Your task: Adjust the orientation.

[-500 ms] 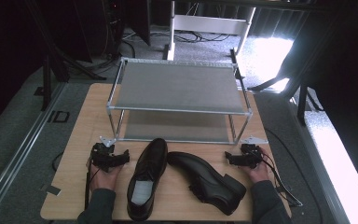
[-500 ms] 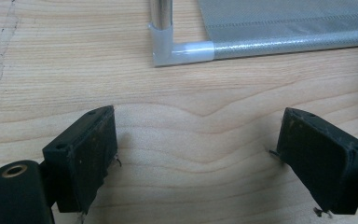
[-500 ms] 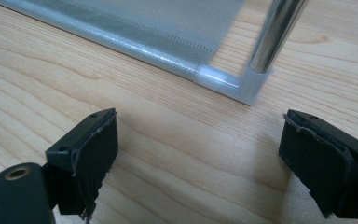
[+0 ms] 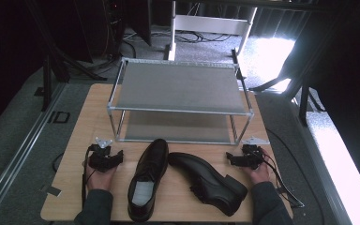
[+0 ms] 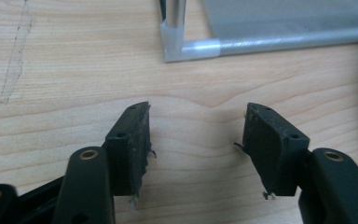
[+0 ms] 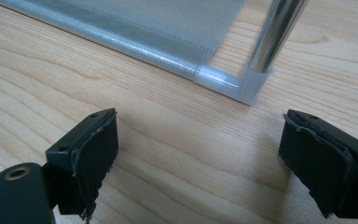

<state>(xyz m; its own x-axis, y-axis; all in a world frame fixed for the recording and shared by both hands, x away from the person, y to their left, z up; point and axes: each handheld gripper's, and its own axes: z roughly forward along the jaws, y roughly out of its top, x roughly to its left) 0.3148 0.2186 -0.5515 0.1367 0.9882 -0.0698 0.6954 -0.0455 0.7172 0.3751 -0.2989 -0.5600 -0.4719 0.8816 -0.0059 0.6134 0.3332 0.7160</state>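
**Black shoes waiting in front of the rack**

Wooden table [image 4: 75,108] is seen from the high view with a two-shelf metal rack [image 4: 178,89] at the back. Two black shoes lie between the hands: the left shoe [image 4: 147,176] upright, the right shoe [image 4: 208,180] tipped on its side. The left gripper [image 4: 115,157] and right gripper [image 4: 232,159] rest on the table, each beside its nearer shoe and apart from it.

From the left gripper view, the jaws are seen wide apart with nothing between them, above bare wood near a rack corner [image 5: 175,46].

From the right gripper view, the jaws are likewise spread and empty, facing another rack foot [image 6: 254,84].

A firm hold is best taken at a shoe's heel collar, so the shoe can be kept level when lifted.
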